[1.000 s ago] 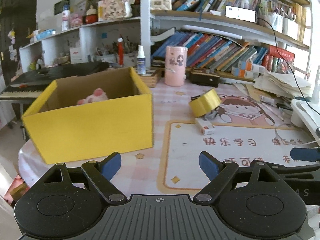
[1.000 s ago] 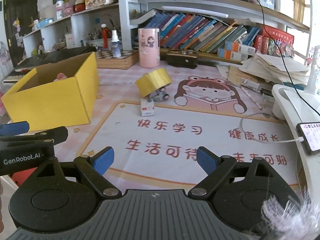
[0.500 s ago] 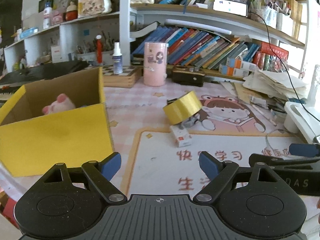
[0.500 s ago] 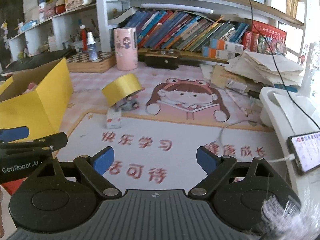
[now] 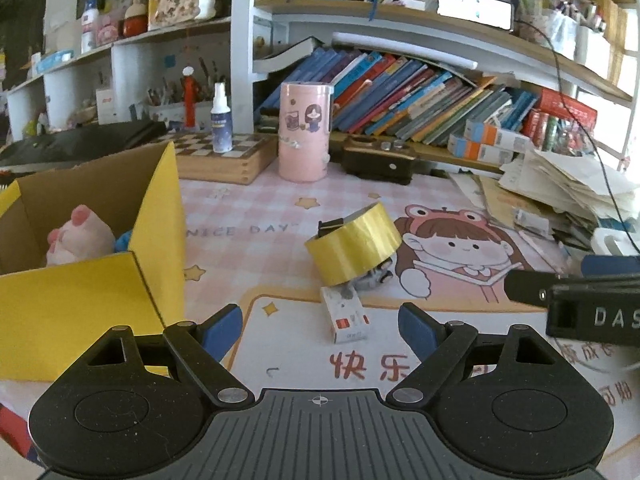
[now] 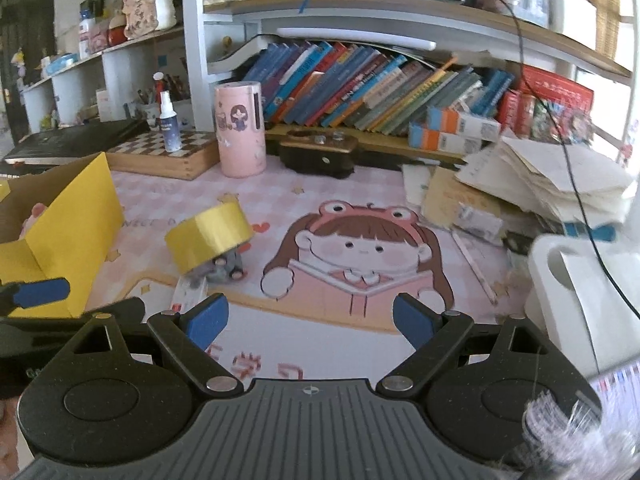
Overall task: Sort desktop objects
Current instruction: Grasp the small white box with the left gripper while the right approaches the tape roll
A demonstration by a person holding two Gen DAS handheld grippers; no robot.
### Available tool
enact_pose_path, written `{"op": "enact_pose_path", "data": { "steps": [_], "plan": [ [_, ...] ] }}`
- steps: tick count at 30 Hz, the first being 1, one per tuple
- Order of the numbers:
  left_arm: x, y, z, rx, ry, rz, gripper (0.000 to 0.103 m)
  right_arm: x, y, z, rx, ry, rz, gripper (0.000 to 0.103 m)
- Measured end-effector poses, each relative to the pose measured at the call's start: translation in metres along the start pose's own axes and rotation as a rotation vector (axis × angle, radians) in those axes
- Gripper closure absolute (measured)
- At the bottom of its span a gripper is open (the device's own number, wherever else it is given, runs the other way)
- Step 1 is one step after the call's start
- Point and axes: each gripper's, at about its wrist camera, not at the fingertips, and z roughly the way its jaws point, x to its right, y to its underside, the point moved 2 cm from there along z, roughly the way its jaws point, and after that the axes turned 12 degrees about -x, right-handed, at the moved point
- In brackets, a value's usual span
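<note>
Both my left gripper (image 5: pixel 320 330) and right gripper (image 6: pixel 310 320) hang empty with jaws apart, aimed mid-frame at the tilted gold tape roll (image 5: pixel 353 249), yellow box (image 5: pixel 92 300) waiting lower left.

Left gripper (image 5: pixel 320 330) jaws wide apart, nothing between them, blue pads over printed mat (image 5: pixel 288 344) on worktop. Small white box (image 5: pixel 346 314) lying flat just ahead of jaws, slightly right of centre. Yellow tape roll (image 5: pixel 354 250) tilted beyond box, propped on small grey toy (image 5: pixel 374 276). Yellow cardboard box (image 5: pixel 80 280) left of jaws, open top, pink plush (image 5: pixel 76 234) inside. Pink cylinder (image 5: pixel 305 132) upright far ahead. Right gripper (image 5: pixel 592 292) entering at right edge.
</note>
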Motion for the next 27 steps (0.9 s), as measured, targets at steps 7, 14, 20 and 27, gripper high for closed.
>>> {"op": "enact_pose_path", "data": {
  "steps": [7,14,20,27],
  "plan": [
    [0.015,-0.005,0.021,-0.039,-0.011,-0.040,0.019,0.010,-0.028,0.017,0.019,-0.046,-0.042,0.014],
    [0.027,-0.010,0.051,-0.100,-0.030,-0.074,0.036,0.019,-0.043,0.031,0.021,-0.075,-0.058,0.014],
    [0.032,-0.015,0.070,-0.137,-0.038,-0.092,0.042,0.022,-0.048,0.041,0.007,-0.104,-0.071,0.014],
    [0.036,-0.018,0.088,-0.181,-0.061,-0.098,0.061,0.027,-0.051,0.050,-0.009,-0.121,-0.070,0.014]
  ]
}}
